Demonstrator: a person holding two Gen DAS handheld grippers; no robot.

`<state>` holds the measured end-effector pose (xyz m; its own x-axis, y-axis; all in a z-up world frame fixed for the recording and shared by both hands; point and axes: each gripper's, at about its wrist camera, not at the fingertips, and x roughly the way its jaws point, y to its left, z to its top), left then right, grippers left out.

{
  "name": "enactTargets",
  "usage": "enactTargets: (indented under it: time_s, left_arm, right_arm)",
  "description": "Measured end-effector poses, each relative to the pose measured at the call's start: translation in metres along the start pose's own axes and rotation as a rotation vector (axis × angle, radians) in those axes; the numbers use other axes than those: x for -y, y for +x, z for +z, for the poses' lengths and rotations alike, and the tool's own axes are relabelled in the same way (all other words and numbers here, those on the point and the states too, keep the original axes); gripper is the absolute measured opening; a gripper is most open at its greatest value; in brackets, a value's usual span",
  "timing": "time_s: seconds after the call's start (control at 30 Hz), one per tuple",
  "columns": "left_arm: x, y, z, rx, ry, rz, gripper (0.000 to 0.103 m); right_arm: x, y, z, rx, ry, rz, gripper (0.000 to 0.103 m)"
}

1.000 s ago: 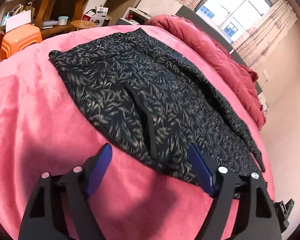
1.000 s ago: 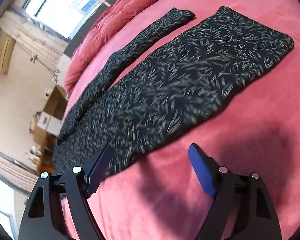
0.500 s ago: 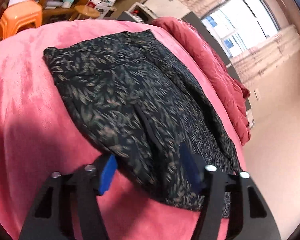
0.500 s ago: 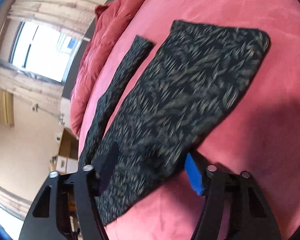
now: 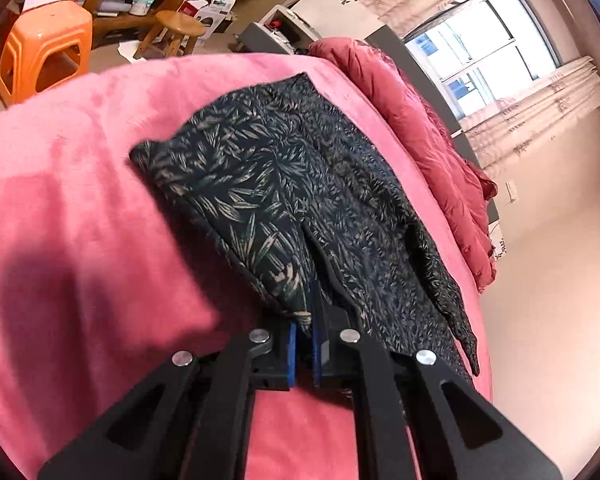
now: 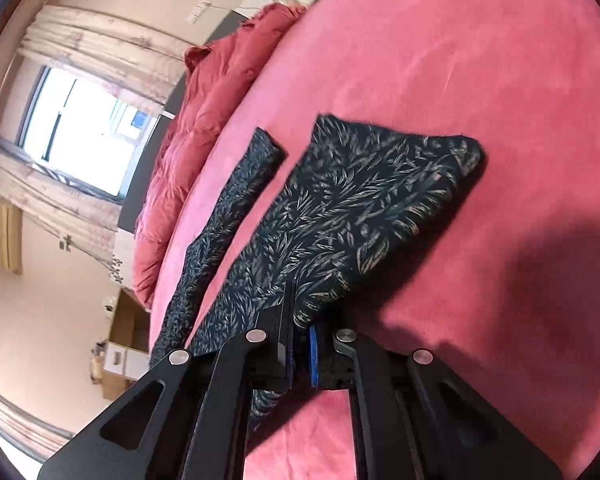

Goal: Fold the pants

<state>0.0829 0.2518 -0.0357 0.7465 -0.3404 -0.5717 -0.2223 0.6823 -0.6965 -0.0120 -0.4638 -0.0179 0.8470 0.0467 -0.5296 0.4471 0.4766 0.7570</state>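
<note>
Black pants with a tan leaf print [image 5: 284, 184] lie spread on a pink bedspread [image 5: 80, 208]. My left gripper [image 5: 305, 320] is shut on the near edge of the pants at the waist end, and the cloth there is lifted slightly. In the right wrist view the pants [image 6: 340, 216] show two legs side by side. My right gripper [image 6: 298, 320] is shut on the near edge of the closer leg, which bunches up between the blue pads.
A red quilt [image 5: 416, 120] is heaped along the far side of the bed and also shows in the right wrist view [image 6: 204, 128]. An orange plastic stool [image 5: 44, 48] and a wooden stool [image 5: 172, 32] stand on the floor beyond the bed edge.
Both grippers moved down onto the near edge of the pants and closed from wide open onto the cloth. The gripped edges now lift off the bedspread.
</note>
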Motion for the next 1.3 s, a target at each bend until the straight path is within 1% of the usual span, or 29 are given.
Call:
enactTargets:
  time_s: [0.17, 0.23, 0.3, 0.33, 0.37, 0.4, 0.47, 0.5, 0.57, 0.6, 0.63, 0.67, 0.7, 0.73, 0.77, 0.83, 0.87, 0.9, 0.93, 0.97, 1.03, 1.07, 1.1, 1.17, 1.2, 1.23, 1.27, 1.3]
  left_arm:
    - [-0.011, -0.022, -0.016, -0.015, -0.029, -0.036, 0.005]
    - [-0.015, -0.03, -0.021, -0.018, -0.04, -0.042, 0.005]
    - [-0.019, -0.036, -0.028, -0.026, -0.04, -0.034, 0.005]
    - [-0.022, -0.037, -0.031, -0.034, -0.038, -0.023, 0.005]
    - [-0.025, -0.037, -0.035, -0.039, -0.031, -0.014, 0.005]
    - [-0.028, -0.034, -0.038, -0.047, -0.02, 0.003, 0.005]
    - [-0.035, -0.027, -0.045, -0.063, -0.025, 0.03, 0.005]
    - [-0.038, -0.026, -0.047, -0.053, -0.024, 0.024, 0.005]
    - [-0.036, -0.026, -0.049, -0.031, -0.005, 0.028, 0.009]
    - [-0.034, -0.025, -0.048, -0.024, 0.008, 0.031, 0.01]
    - [-0.031, -0.025, -0.049, -0.019, 0.016, 0.027, 0.017]
    - [-0.03, -0.026, -0.048, -0.012, 0.021, 0.021, 0.029]
    - [-0.027, -0.027, -0.047, 0.002, 0.019, 0.009, 0.035]
    - [-0.025, -0.028, -0.046, 0.014, 0.018, -0.001, 0.046]
    - [-0.023, -0.029, -0.043, 0.025, 0.024, -0.002, 0.054]
    - [-0.02, -0.033, -0.038, 0.076, 0.039, 0.036, 0.061]
    - [-0.02, -0.035, -0.035, 0.1, 0.038, 0.054, 0.057]
    - [-0.02, -0.037, -0.031, 0.116, 0.037, 0.072, 0.05]
    - [-0.023, -0.038, -0.029, 0.113, 0.042, 0.105, 0.013]
    - [-0.024, -0.037, -0.027, 0.104, 0.045, 0.159, 0.009]
    - [-0.033, -0.038, -0.028, 0.086, 0.015, 0.186, 0.008]
    - [-0.038, -0.039, -0.03, 0.087, -0.001, 0.214, 0.007]
    - [-0.042, -0.041, -0.032, 0.094, -0.017, 0.225, 0.007]
    - [-0.045, -0.043, -0.032, 0.101, -0.031, 0.227, 0.01]
    - [-0.047, -0.046, -0.031, 0.113, -0.034, 0.23, 0.011]
    - [-0.047, -0.049, -0.032, 0.128, -0.035, 0.241, 0.016]
    - [-0.047, -0.052, -0.036, 0.149, -0.034, 0.261, 0.023]
    - [-0.046, -0.058, -0.035, 0.175, -0.033, 0.275, 0.024]
  right_arm:
    - [-0.003, -0.022, -0.001, 0.053, -0.02, -0.028, 0.004]
    - [-0.007, -0.029, -0.004, 0.067, -0.04, -0.064, 0.004]
    - [-0.005, -0.035, -0.007, 0.075, -0.072, -0.132, 0.004]
    - [0.0, -0.037, -0.009, 0.064, -0.063, -0.163, 0.004]
    - [0.007, -0.037, -0.008, 0.042, -0.022, -0.162, 0.004]
    - [0.01, -0.035, -0.007, 0.029, -0.009, -0.167, 0.004]
    - [0.014, -0.02, -0.006, -0.025, 0.014, -0.237, 0.004]
    - [0.015, -0.017, -0.006, -0.037, 0.02, -0.249, 0.004]
    - [0.017, -0.014, -0.004, -0.032, 0.03, -0.231, 0.006]
    - [0.019, -0.015, -0.003, -0.029, 0.049, -0.208, 0.008]
    - [0.024, -0.018, -0.004, -0.025, 0.069, -0.185, 0.011]
    - [0.029, -0.021, -0.005, -0.013, 0.094, -0.162, 0.017]
    - [0.034, -0.023, -0.002, 0.01, 0.127, -0.146, 0.021]
    - [0.037, -0.025, -0.002, 0.024, 0.142, -0.143, 0.021]
    - [0.041, -0.024, 0.001, 0.037, 0.155, -0.146, 0.021]
    - [0.044, -0.021, 0.005, 0.042, 0.164, -0.15, 0.021]
    - [0.043, -0.02, 0.008, 0.051, 0.158, -0.15, 0.02]
    - [0.042, -0.021, 0.009, 0.06, 0.144, -0.156, 0.007]
    - [0.037, -0.023, 0.011, 0.081, 0.107, -0.191, 0.005]
    - [0.033, -0.027, 0.012, 0.11, 0.08, -0.214, 0.005]
    - [0.022, -0.032, 0.015, 0.157, 0.041, -0.244, 0.005]
    - [0.021, -0.033, 0.015, 0.173, 0.029, -0.275, 0.005]
    - [0.024, -0.033, 0.014, 0.173, 0.041, -0.311, 0.005]
    - [0.037, -0.033, 0.016, 0.149, 0.088, -0.341, 0.005]
    - [0.041, -0.034, 0.017, 0.15, 0.108, -0.334, 0.005]
    - [0.04, -0.036, 0.019, 0.16, 0.106, -0.338, 0.008]
    - [0.036, -0.04, 0.02, 0.191, 0.083, -0.373, 0.015]
    - [0.03, -0.048, 0.02, 0.24, 0.059, -0.426, 0.03]
